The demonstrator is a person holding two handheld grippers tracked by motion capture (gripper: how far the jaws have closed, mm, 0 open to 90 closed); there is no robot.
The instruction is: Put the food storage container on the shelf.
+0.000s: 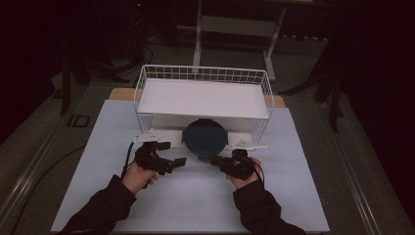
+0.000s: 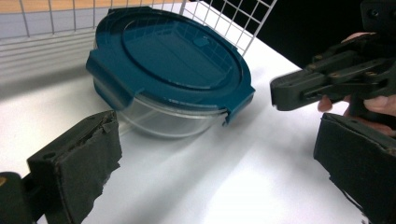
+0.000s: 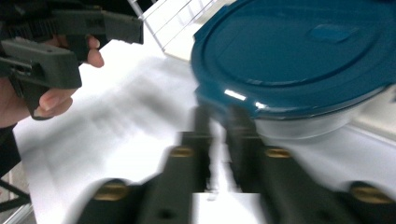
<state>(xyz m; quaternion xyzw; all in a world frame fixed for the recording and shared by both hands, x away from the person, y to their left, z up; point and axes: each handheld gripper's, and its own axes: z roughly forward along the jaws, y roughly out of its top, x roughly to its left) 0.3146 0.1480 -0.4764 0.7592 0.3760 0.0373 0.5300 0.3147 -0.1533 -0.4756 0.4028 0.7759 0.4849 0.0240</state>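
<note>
A round clear container with a teal clip-on lid (image 1: pixel 205 138) sits on the white table just in front of a wire basket. My left gripper (image 1: pixel 175 153) is to its left, low over the table. In the left gripper view its padded jaws stand wide open (image 2: pixel 217 135) with nothing between them, and the container (image 2: pixel 173 56) lies ahead. My right gripper (image 1: pixel 215 160) is at the container's right front. The blurred right gripper view has its jaws shut (image 3: pixel 219 116) and empty, tips just short of the container (image 3: pixel 299 56). The two grippers point toward each other.
The white wire basket (image 1: pixel 203 73) stands behind the container with a flat white board (image 1: pixel 203 98) across it. The white tabletop (image 1: pixel 195 200) stretches toward the person. The surroundings are dark, with a frame's legs beyond the table.
</note>
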